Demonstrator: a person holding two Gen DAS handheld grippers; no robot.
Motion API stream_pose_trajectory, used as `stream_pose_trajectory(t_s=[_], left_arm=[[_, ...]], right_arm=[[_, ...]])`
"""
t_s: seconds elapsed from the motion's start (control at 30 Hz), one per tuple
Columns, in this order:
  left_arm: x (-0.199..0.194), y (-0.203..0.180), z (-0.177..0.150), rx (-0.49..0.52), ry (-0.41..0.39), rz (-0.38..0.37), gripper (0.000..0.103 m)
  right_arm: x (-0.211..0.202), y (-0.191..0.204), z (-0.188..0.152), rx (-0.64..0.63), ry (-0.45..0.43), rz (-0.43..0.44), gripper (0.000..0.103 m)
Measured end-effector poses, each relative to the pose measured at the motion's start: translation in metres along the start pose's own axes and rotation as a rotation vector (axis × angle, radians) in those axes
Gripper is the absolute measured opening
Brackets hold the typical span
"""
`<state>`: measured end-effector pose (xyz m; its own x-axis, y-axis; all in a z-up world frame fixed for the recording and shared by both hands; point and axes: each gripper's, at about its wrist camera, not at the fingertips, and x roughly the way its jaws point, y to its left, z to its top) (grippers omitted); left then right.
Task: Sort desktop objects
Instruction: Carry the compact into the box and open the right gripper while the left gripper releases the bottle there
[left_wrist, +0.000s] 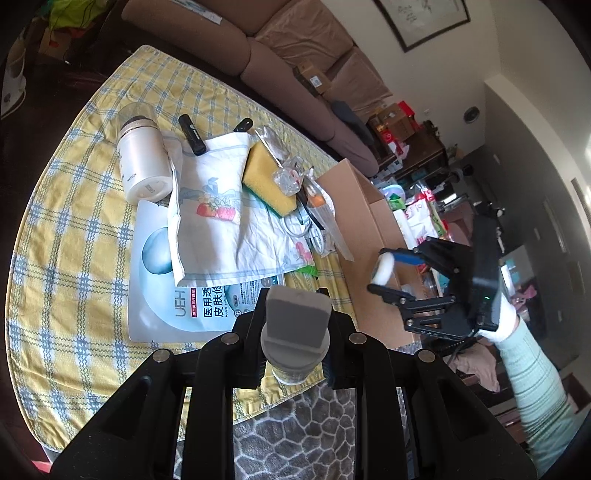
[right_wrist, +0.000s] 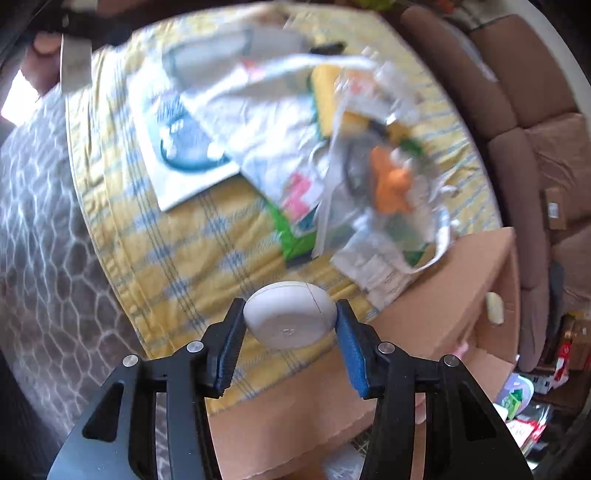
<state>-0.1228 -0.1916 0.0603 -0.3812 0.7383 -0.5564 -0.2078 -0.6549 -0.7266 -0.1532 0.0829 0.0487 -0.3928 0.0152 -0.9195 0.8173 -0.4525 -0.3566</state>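
My left gripper (left_wrist: 295, 295) is shut on a small white jar with a grey flat-sided cap (left_wrist: 295, 321), held over the near edge of the yellow checked tablecloth (left_wrist: 74, 258). To the right, over the open cardboard box (left_wrist: 354, 199), my right gripper (left_wrist: 386, 266) holds a white oval case (left_wrist: 382, 267). In the right wrist view the white oval case (right_wrist: 290, 314) sits crosswise between the blue pads (right_wrist: 349, 347) of the right gripper (right_wrist: 290, 315), which press on both its ends. Below it are the cloth's edge and a flap of the cardboard box (right_wrist: 443, 295).
On the cloth lie a white flask (left_wrist: 142, 158), a black torch (left_wrist: 192, 134), a yellow sponge (left_wrist: 267, 177), a strawberry-print cloth (left_wrist: 218, 214), a blue-white mask packet (left_wrist: 166, 295) and plastic bags with an orange item (right_wrist: 391, 181). A brown sofa (left_wrist: 295, 55) stands behind.
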Motion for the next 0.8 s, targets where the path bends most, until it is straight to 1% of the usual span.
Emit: stream_pose_trajectory(t_s=[0.03,0.07,0.13,0.17,0.2,0.23,0.3,0.33,0.37,0.4,0.47,0.53,0.6,0.67,0.7,0.73,0.8], left_arm=[[0.001,-0.004,-0.002,0.015,0.003,-0.004,0.02],[0.002,-0.009,-0.004,0.033,0.003,-0.007,0.02],[0.003,-0.022,-0.01,0.078,0.003,-0.024,0.02],[0.005,-0.03,-0.013,0.096,0.008,-0.04,0.02],[0.01,-0.037,-0.015,0.097,0.021,-0.05,0.02],[0.017,-0.046,-0.018,0.09,0.04,-0.062,0.02],[0.031,-0.07,-0.022,0.108,0.073,-0.08,0.02],[0.038,-0.085,-0.024,0.122,0.088,-0.084,0.02],[0.046,-0.101,-0.026,0.136,0.107,-0.1,0.02],[0.054,-0.117,-0.025,0.149,0.124,-0.112,0.02],[0.071,-0.148,-0.023,0.177,0.152,-0.114,0.02],[0.091,-0.177,-0.019,0.203,0.177,-0.115,0.02],[0.112,-0.203,-0.014,0.217,0.198,-0.11,0.02],[0.135,-0.226,-0.012,0.235,0.222,-0.101,0.02],[0.147,-0.236,-0.011,0.25,0.233,-0.084,0.02],[0.158,-0.246,-0.01,0.27,0.243,-0.058,0.02],[0.18,-0.262,-0.012,0.306,0.258,-0.003,0.02]], right_arm=[[-0.022,0.009,-0.004,0.03,-0.088,-0.101,0.049],[-0.042,0.017,-0.009,0.052,-0.15,-0.176,0.049],[-0.079,0.039,-0.009,0.101,-0.248,-0.29,0.049],[-0.094,0.055,-0.008,0.133,-0.268,-0.319,0.049],[-0.105,0.059,-0.009,0.165,-0.28,-0.344,0.049],[-0.111,0.063,-0.019,0.193,-0.281,-0.377,0.049],[-0.115,0.085,-0.033,0.204,-0.257,-0.481,0.049],[-0.116,0.084,-0.043,0.224,-0.24,-0.525,0.049],[-0.119,0.087,-0.051,0.255,-0.23,-0.547,0.049],[-0.124,0.08,-0.064,0.304,-0.228,-0.546,0.049],[-0.122,0.056,-0.097,0.436,-0.241,-0.507,0.049],[-0.124,0.028,-0.13,0.597,-0.271,-0.428,0.049],[-0.129,0.012,-0.163,0.714,-0.307,-0.364,0.049],[-0.13,0.0,-0.186,0.784,-0.339,-0.328,0.049],[-0.129,-0.006,-0.196,0.814,-0.353,-0.295,0.049],[-0.125,-0.012,-0.202,0.84,-0.365,-0.263,0.049],[-0.12,-0.018,-0.21,0.856,-0.376,-0.251,0.049]])
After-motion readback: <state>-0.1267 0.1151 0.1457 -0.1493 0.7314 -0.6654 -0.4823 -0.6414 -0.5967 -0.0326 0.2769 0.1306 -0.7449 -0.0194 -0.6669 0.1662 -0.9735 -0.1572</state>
